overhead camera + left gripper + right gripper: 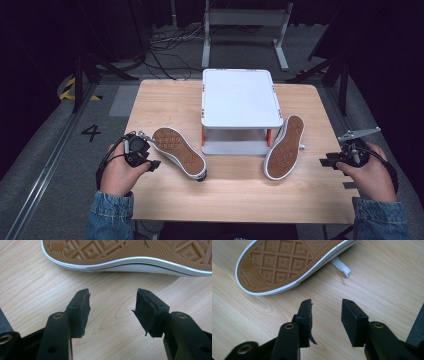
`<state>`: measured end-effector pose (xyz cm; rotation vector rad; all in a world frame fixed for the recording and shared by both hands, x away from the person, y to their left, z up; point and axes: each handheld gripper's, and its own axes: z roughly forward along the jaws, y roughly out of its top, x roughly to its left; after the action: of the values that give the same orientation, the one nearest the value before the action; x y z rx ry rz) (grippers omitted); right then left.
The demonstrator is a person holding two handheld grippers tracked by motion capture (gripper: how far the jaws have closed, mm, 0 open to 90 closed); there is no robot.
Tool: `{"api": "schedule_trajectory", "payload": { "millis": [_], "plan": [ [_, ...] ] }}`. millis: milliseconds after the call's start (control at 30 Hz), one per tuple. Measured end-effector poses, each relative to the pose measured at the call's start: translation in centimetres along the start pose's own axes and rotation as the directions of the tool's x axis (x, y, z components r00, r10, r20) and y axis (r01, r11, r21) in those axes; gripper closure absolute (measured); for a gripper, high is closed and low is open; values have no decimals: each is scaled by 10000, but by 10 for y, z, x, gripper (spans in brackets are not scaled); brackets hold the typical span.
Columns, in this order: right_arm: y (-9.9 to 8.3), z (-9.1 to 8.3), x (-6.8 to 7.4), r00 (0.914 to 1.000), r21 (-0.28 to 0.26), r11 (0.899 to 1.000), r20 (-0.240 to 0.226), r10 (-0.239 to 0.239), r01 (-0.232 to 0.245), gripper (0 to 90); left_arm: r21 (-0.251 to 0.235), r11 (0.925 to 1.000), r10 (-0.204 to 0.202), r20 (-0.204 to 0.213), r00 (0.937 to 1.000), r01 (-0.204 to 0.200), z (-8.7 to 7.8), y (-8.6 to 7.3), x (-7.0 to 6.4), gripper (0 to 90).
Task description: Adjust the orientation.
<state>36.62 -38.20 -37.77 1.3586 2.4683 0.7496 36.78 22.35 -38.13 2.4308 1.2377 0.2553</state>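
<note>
Pale wood-grain counter [235,195] lies under both pairs of jaws, with grey floor and dark surroundings around it in the high view. Nearest, the left gripper [112,312] has its jaws parted wide with nothing between them, only bare wood in the gap; its pads look frayed at the edges. Just ahead of those jaws lies the left shoe [130,257], sole up, its tan diamond tread and white rim running across the top of the left gripper view. The right gripper [327,315] likewise holds its jaws apart and empty above bare wood. Ahead of them and to the left sits the right shoe [287,265], also sole up, and a white lace tip [342,268] pokes out from under it straight ahead of the jaws, a detail barely readable from above. From the high view, both hands rest at the counter's side edges, denim cuffs below, and beyond the two shoes, between them, stands a white two-tier stand [241,100] with orange posts, which neither gripper view takes in.
</note>
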Motion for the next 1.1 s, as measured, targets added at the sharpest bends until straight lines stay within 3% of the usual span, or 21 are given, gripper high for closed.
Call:
{"api": "schedule_trajectory", "payload": {
  "millis": [67,167,333,433,500,567,633,833,933,1100],
  "plan": [
    [0,0,1,10000,-44,10000,-41,-23,23,643,-67,10000,-9,19,10000,9,-2,0,-1,460],
    [-1,4,2,9986,-128,9999,-519,60,-67,712,-213,9998,-32,146,9999,35,-3,2,-2,450],
    [-1,7,4,9985,148,9999,-531,97,-89,786,-268,9992,309,333,9990,-301,-3,10,-8,475],
    [-5,7,7,9989,502,9987,-452,140,-117,814,-596,9954,807,930,9924,-754,1,24,-15,571],
    [-9,6,7,9994,501,9986,-310,167,-152,817,-315,9930,1169,1206,9858,-1139,7,30,-19,637],
    [-11,3,8,9998,453,9990,-183,42,-34,819,-47,9895,1440,1230,9819,-1445,13,34,-20,667],
    [-13,2,8,9999,431,9991,-112,24,-19,822,108,9880,1507,1442,9780,-1538,16,37,-21,721],
    [-18,2,9,10000,531,9986,-74,29,-25,817,-268,9894,1455,1536,9774,-1431,21,47,-20,851],
    [-19,2,9,10000,579,9983,-68,56,-52,811,-372,9876,1562,1344,9785,-1526,24,51,-23,862],
    [-18,2,10,10000,542,9985,-37,-47,49,806,-45,9848,1727,1369,9754,-1737,32,54,-29,874]
  ]
}}
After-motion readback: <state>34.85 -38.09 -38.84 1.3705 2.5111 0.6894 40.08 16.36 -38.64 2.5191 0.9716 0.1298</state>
